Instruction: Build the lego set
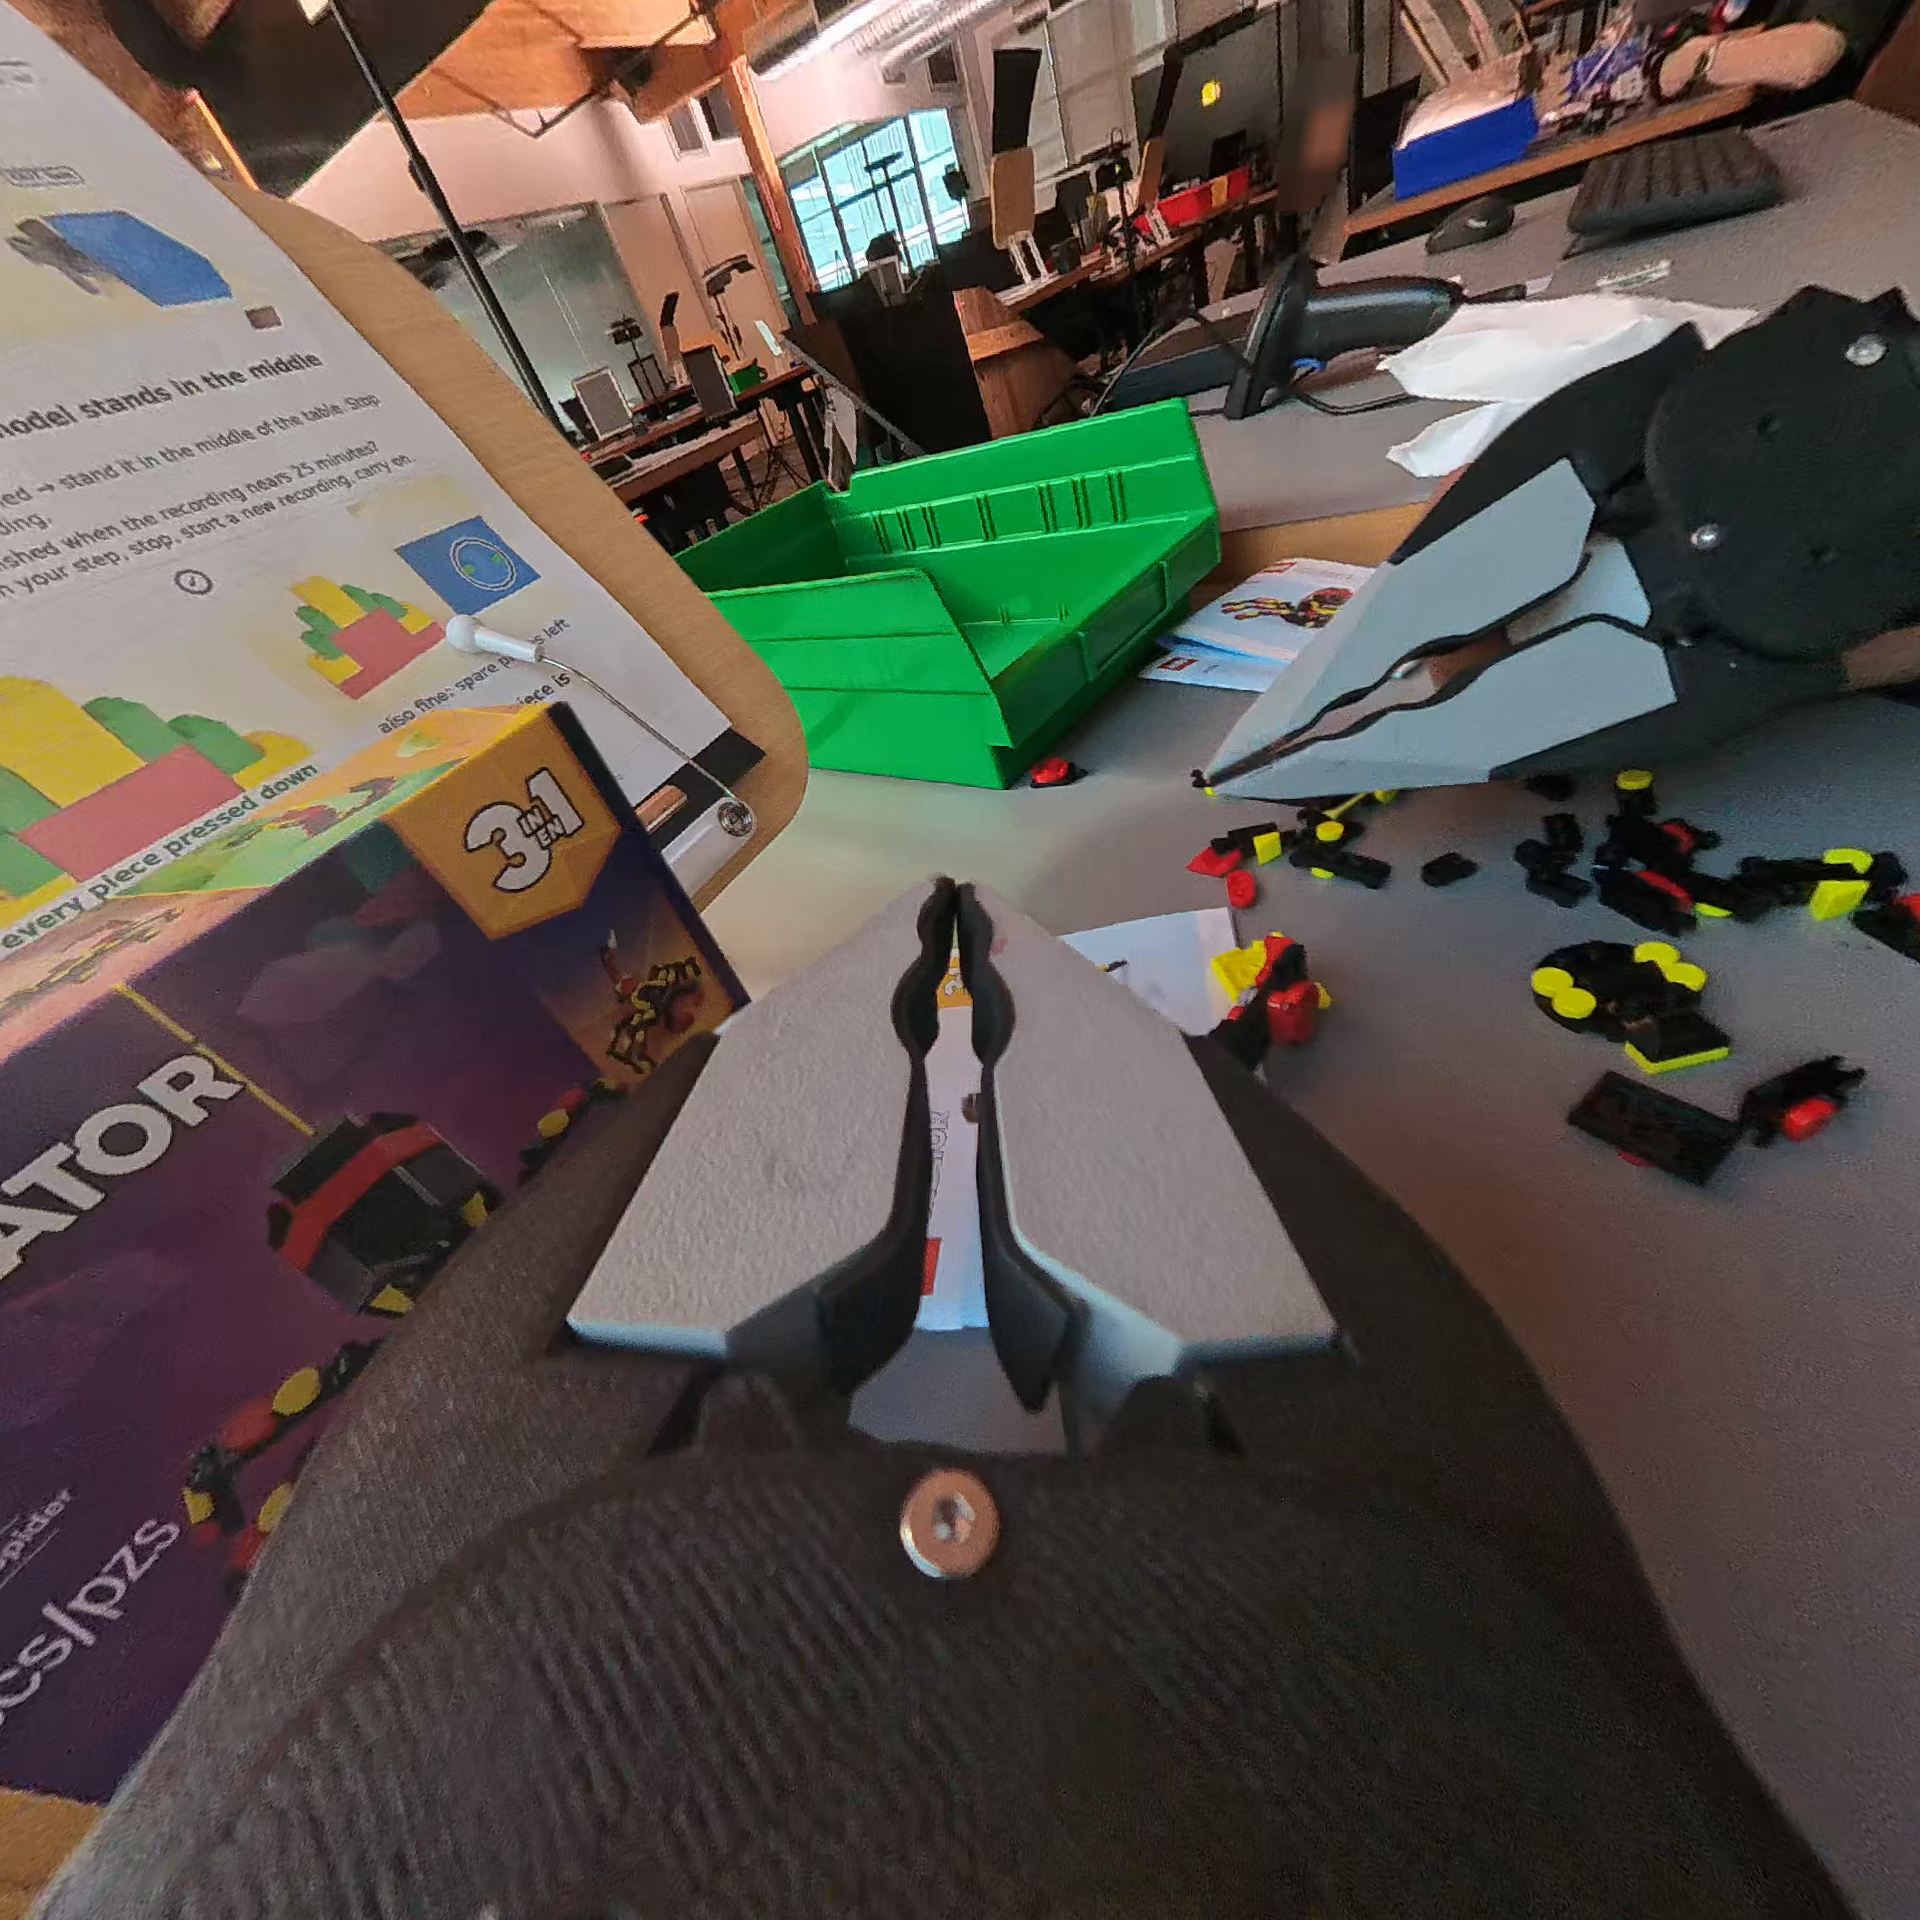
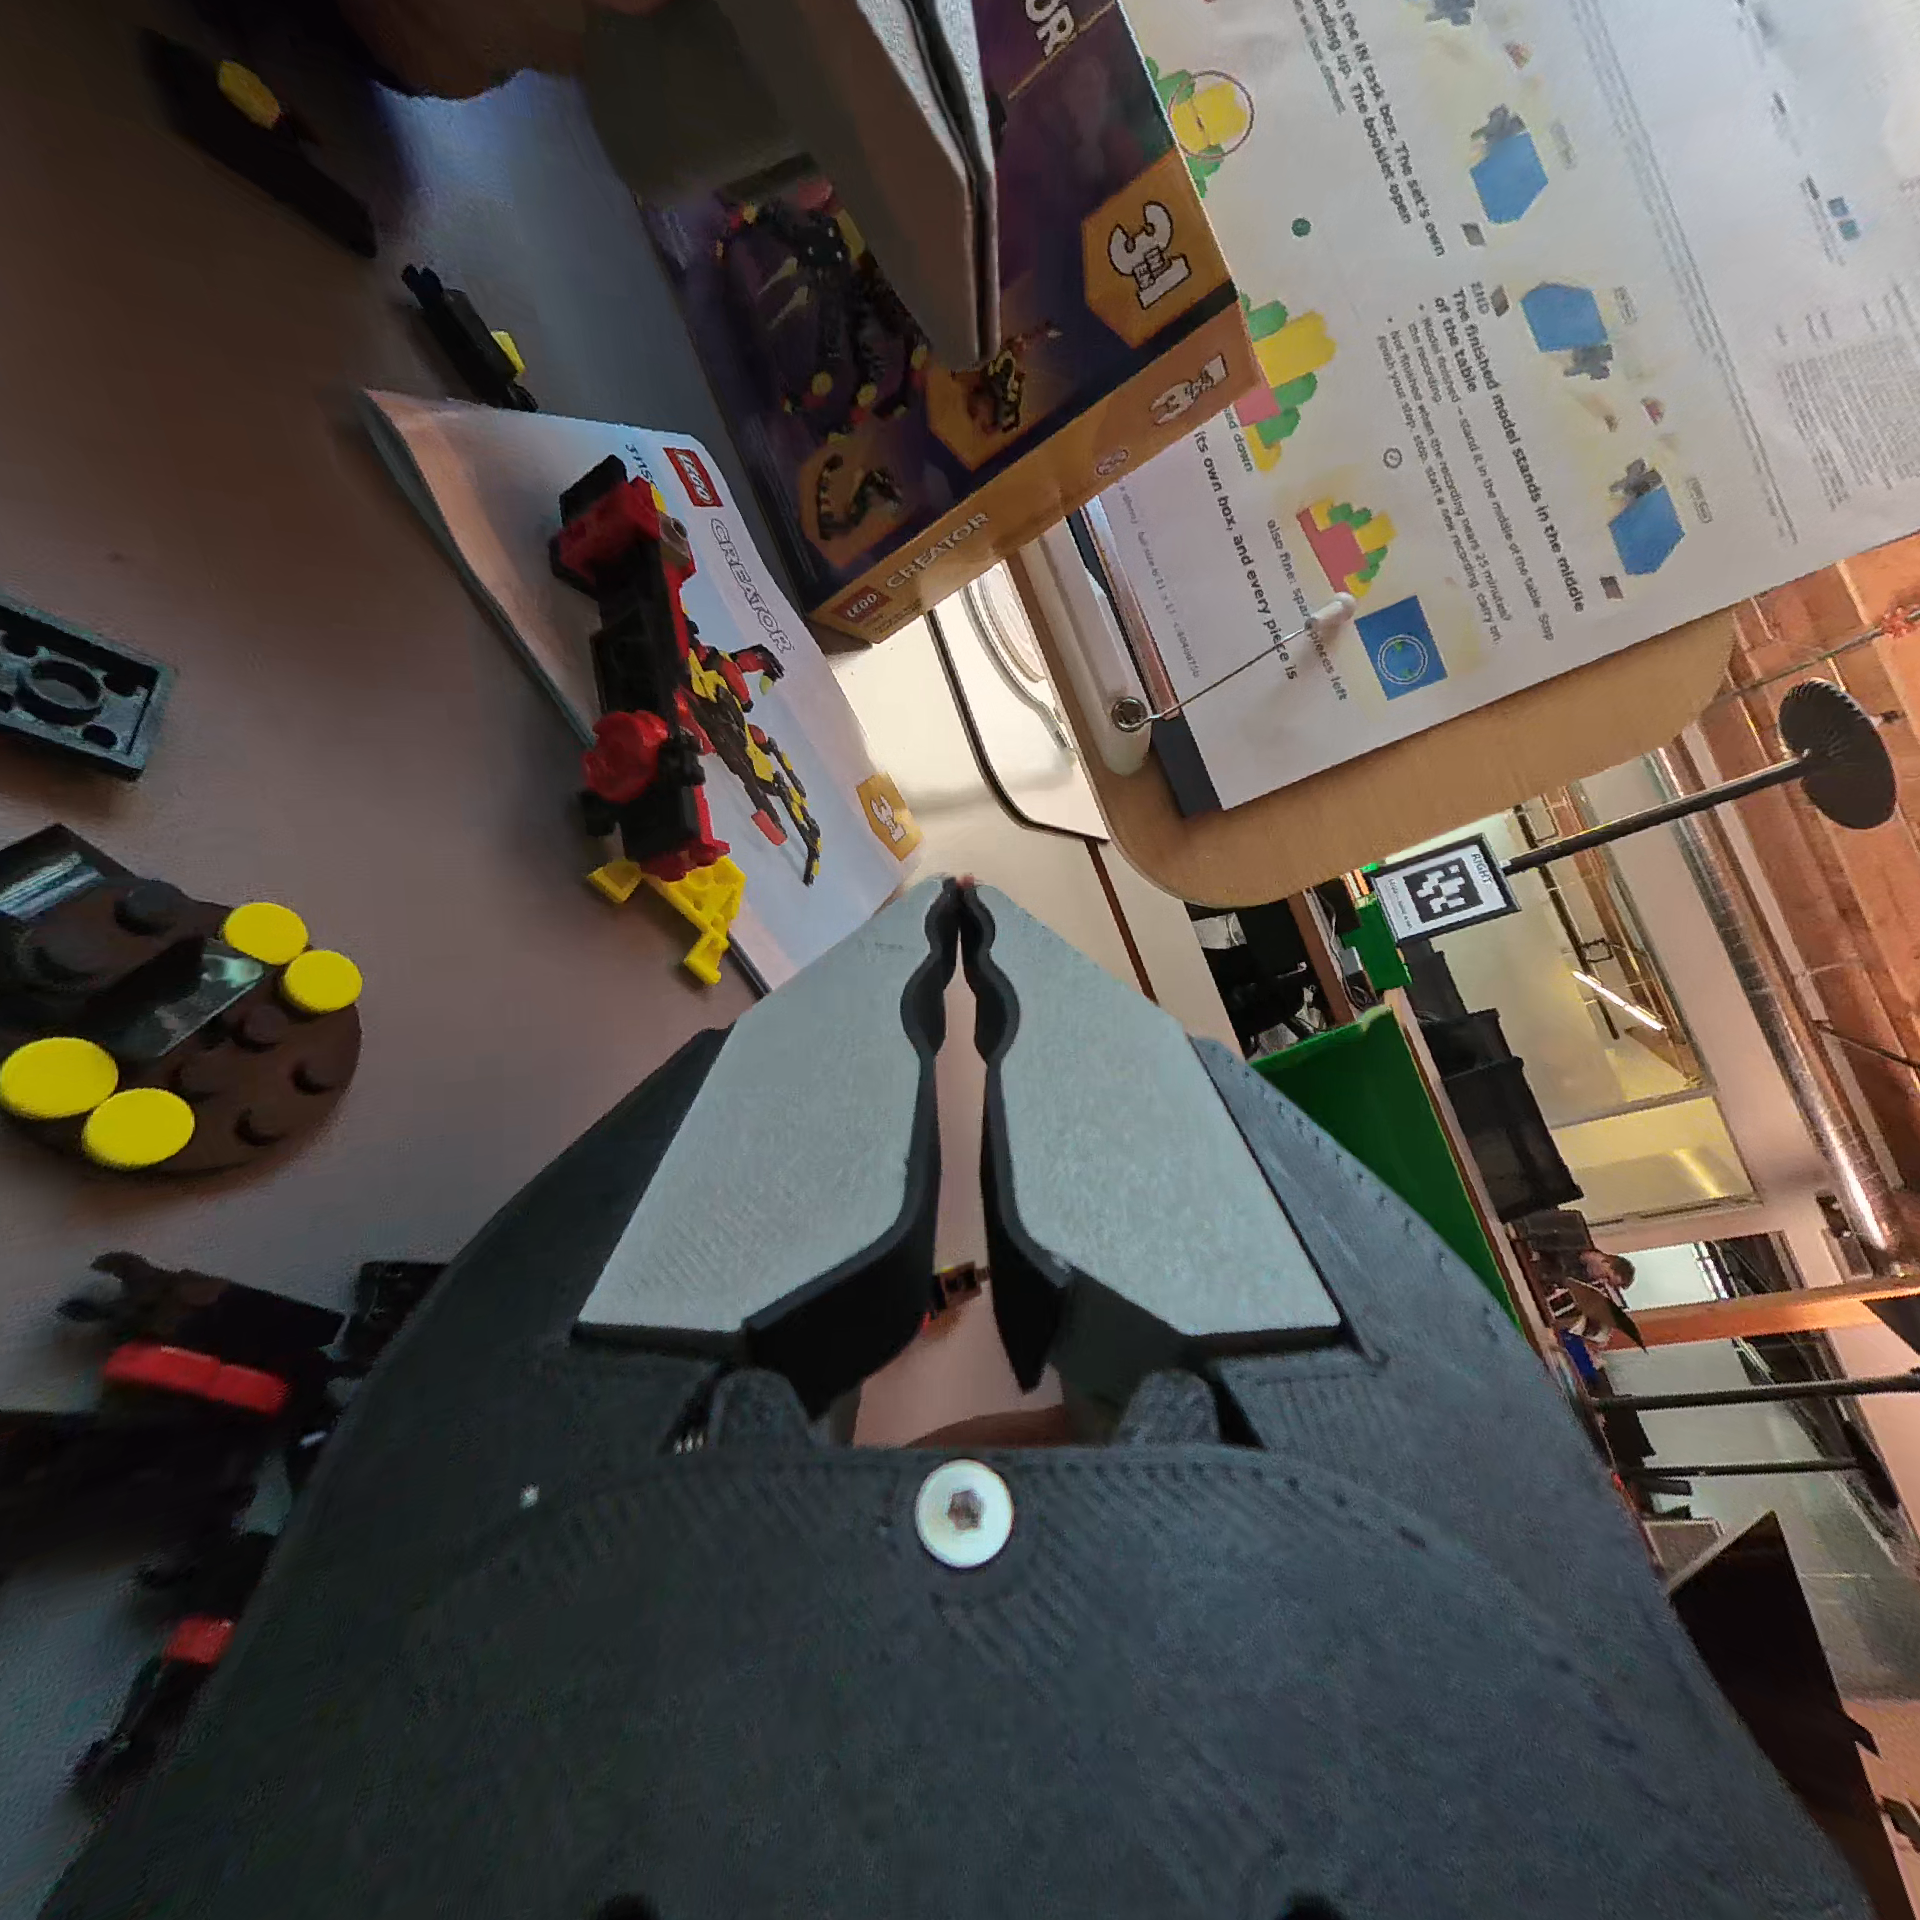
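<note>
The half-built model (image 2: 655, 707), a long red and black body with yellow plates at its near end, lies on the cover of the instruction booklet (image 2: 769, 665). In my left view the same model (image 1: 1273, 997) sits just past my fingertips, to their right, on the white booklet (image 1: 1153, 956).

My left gripper (image 1: 956, 891) is closed, its tips touching with nothing between them. It hovers over the booklet, next to the purple set box (image 1: 343, 1091). My right gripper (image 2: 961, 888) is closed too; I see a speck of red at the very tip but cannot tell if it pinches a piece. In my left view the right gripper (image 1: 1210, 781) lies low over the grey table (image 1: 1558, 1351), its tips close to the edge of the loose pieces (image 1: 1621, 862), black, red and yellow, scattered there.

Near the model sits a round black plate (image 2: 208, 1049) with four yellow discs on it, and a flat black plate (image 2: 73, 691) lies farther left in my right view.

Behind the box stands a wooden board (image 1: 665, 582) holding a printed instruction sheet (image 1: 208, 436) under a wire clip. A green plastic bin (image 1: 987, 623) rests farther back on the table, with a second booklet (image 1: 1247, 623) beside it.
</note>
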`<state>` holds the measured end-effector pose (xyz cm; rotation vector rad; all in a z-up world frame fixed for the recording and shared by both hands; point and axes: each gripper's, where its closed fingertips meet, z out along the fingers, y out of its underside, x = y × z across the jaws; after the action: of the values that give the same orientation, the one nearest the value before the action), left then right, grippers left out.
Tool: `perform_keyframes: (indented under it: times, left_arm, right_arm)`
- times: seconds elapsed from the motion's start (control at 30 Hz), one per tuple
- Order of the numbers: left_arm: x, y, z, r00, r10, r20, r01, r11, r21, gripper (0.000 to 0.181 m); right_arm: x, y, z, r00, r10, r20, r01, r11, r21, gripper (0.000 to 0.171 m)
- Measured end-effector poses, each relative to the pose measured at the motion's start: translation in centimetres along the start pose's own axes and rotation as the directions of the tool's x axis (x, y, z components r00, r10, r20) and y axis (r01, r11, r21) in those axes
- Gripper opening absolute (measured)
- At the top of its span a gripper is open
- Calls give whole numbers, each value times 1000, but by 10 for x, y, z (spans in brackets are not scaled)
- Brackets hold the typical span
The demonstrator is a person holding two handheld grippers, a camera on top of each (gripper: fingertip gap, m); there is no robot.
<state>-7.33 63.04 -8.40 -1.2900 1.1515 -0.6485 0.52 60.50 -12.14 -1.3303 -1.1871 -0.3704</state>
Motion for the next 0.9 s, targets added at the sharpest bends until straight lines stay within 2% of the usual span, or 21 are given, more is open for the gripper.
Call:
perform_keyframes:
  times: [0.37,0.73,0.9]
  left_arm:
    - [-2,-2,0,1000,14,0,-14,1000,14,0]
    - [-7,3,-9,988,90,126,-87,996,-32,0]
    - [-12,3,-26,971,99,217,-90,995,-50,0]
  right_arm:
    - [10,5,-7,999,34,-37,-34,999,-7,0]
    - [63,23,-47,955,100,-278,-91,995,45,0]
    - [72,40,-57,932,112,-346,-124,992,-11,0]
